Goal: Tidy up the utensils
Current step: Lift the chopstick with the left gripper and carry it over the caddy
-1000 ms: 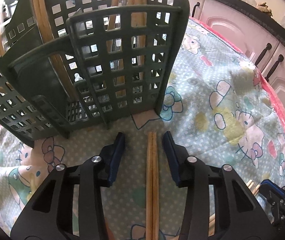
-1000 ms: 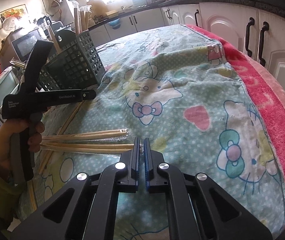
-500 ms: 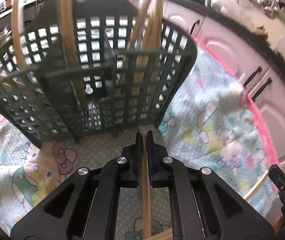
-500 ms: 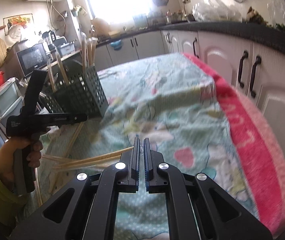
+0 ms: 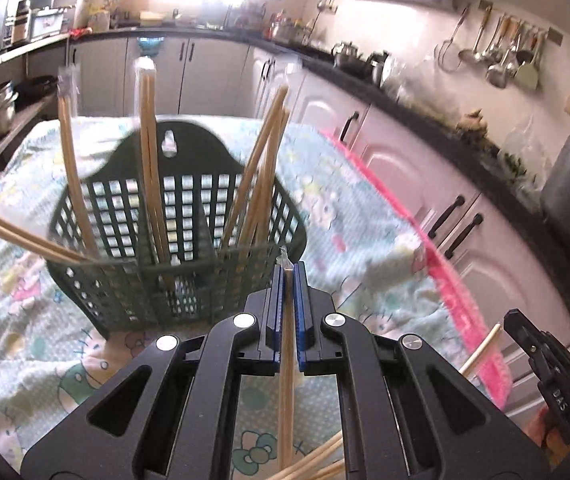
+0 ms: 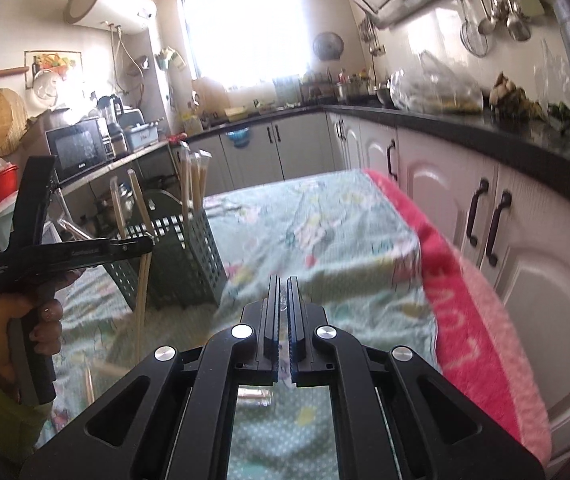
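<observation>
The left gripper (image 5: 287,268) is squeezed tight on a pair of wooden chopsticks (image 5: 286,380). The sticks run straight down between its blue pads, and a bit of clear wrapper pokes out at the tip. The pair hangs just in front of the dark green basket (image 5: 189,280), close to its right front corner.

The basket stands on the table with the cartoon cloth (image 5: 357,232). It has walls full of small square holes and a wall down the middle. More chopstick pairs (image 5: 149,152) stand in it and lean out in different ways. A few loose chopsticks (image 5: 317,460) lie on the cloth at the bottom of the left view.

The right gripper (image 6: 283,280) has its jaws pressed nearly together too. A thin bit of clear wrapper shows between them. In the left view, a stick (image 5: 481,350) sticks out from that gripper at the right edge, so it holds chopsticks as well.

In the right view, a hand (image 6: 33,316) in a yellow-green sleeve holds the handle of the left gripper near the basket. A pink blanket edge (image 6: 465,308) hangs off the table beside white cupboards (image 6: 505,240).
</observation>
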Demonstrator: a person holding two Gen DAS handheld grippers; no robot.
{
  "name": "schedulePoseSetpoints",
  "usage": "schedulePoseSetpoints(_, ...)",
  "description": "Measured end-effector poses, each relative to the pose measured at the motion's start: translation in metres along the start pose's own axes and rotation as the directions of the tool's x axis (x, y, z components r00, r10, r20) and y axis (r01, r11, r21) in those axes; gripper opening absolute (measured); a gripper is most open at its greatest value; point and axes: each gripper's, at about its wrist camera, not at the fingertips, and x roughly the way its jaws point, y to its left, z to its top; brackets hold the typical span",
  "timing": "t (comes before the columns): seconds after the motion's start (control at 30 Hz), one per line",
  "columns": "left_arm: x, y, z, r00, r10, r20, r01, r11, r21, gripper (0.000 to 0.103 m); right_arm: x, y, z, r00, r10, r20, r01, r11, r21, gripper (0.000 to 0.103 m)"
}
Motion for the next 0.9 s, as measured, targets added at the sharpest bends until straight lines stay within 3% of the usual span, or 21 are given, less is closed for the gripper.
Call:
schedulePoseSetpoints(0.33, -0.041, 0.003, 0.019, 0.993, -0.011, 0.114, 0.012, 1.0, -0.006, 0.002, -0.011, 0.022, 0.029, 0.996, 0.042, 0.077, -0.037, 0.997, -0.061, 0.003)
schedulePoseSetpoints(0.9, -0.085, 0.033, 0.029, 0.976, 0.022, 0.218, -0.009, 0.998, -0.062, 0.002, -0.013, 0.076, 0.054, 0.98, 0.162, 0.117, -0.142, 0.977, -0.16, 0.001)
